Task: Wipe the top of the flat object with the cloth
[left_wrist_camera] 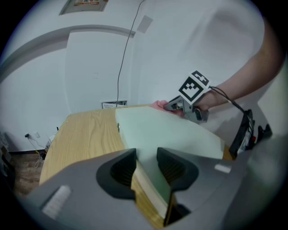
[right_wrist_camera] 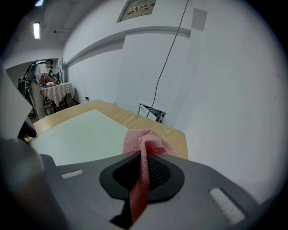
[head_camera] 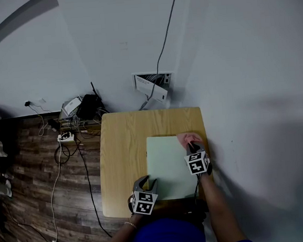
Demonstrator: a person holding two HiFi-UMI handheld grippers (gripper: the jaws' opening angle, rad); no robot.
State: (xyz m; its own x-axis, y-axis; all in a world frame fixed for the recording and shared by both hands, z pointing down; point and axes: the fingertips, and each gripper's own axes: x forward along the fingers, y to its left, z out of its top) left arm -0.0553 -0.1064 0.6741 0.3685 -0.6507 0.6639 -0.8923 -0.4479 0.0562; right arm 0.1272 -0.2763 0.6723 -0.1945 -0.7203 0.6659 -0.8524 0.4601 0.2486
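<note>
A pale green flat object [head_camera: 168, 166] lies on the right half of a small wooden table [head_camera: 122, 146]. My right gripper [head_camera: 192, 147] is shut on a pink cloth [head_camera: 189, 138], and the bunched cloth [right_wrist_camera: 146, 141] rests on the flat object's far right corner. In the right gripper view the cloth runs down between the jaws of the right gripper [right_wrist_camera: 143, 168]. My left gripper [head_camera: 148, 184] is at the near left corner of the flat object [left_wrist_camera: 171, 132]. There the left gripper [left_wrist_camera: 146, 161] has its pads closed on either side of the board's edge.
The table stands against a white wall, with a wall box and hanging cable [head_camera: 153, 83] behind it. Power strips and tangled cables [head_camera: 68, 133] lie on the wooden floor to the left. A person [right_wrist_camera: 45, 76] stands far off in the right gripper view.
</note>
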